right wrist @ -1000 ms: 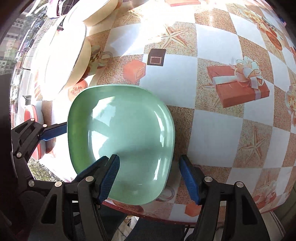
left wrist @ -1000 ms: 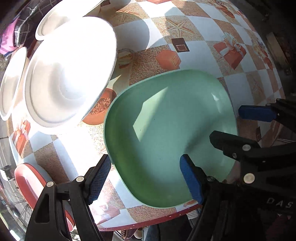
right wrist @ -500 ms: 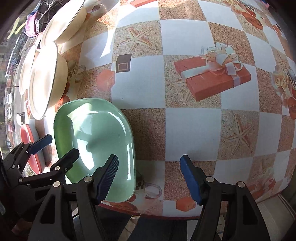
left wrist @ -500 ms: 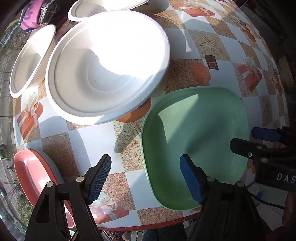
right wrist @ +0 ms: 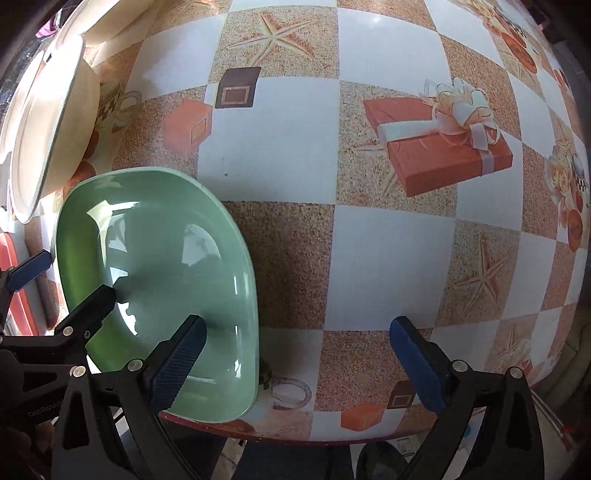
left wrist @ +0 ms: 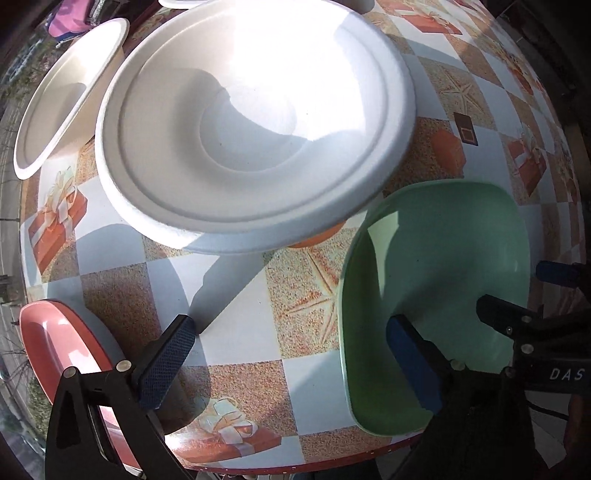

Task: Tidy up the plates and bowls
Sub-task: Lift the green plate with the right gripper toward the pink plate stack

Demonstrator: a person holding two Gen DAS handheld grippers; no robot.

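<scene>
Table (right wrist: 277, 155): round, red-edged, covered in a chequered cloth of white and sandy squares printed with starfish, red gift boxes with bows, small cubes. Strong sunlight from the upper left throws hard shadows.
Room: little shows past the table edge; dark floor below, something pink (left wrist: 70, 24) at the far upper left (too blurred to name).
Green plate (left wrist: 443, 280): squarish with rounded corners, shallow, lying flat at the near edge of the table. Empty. Glossy, with window reflections in the right wrist view (right wrist: 162, 280).
Large white bowl (left wrist: 255, 122): round, ribbed rim, on the table just behind and left of the green plate; its rim overlaps the plate's far corner in the left wrist view (touching or not, cannot tell). Empty.
Second white bowl (left wrist: 62, 92): left of the large one, seen edge-on, empty.
Red plate (left wrist: 59, 347): at the left table edge, partly hidden behind the left fingers. Appears empty.
Left gripper (left wrist: 291, 362): fingers spreading wide; bare cloth between them. The right-hand pad hangs over the green plate, without gripping it.
Right gripper (right wrist: 299, 362): fingers likewise spreading wide, holding nothing; the left pad is over the plate's right side, and its rim lies between the pads (no pressure on it).
</scene>
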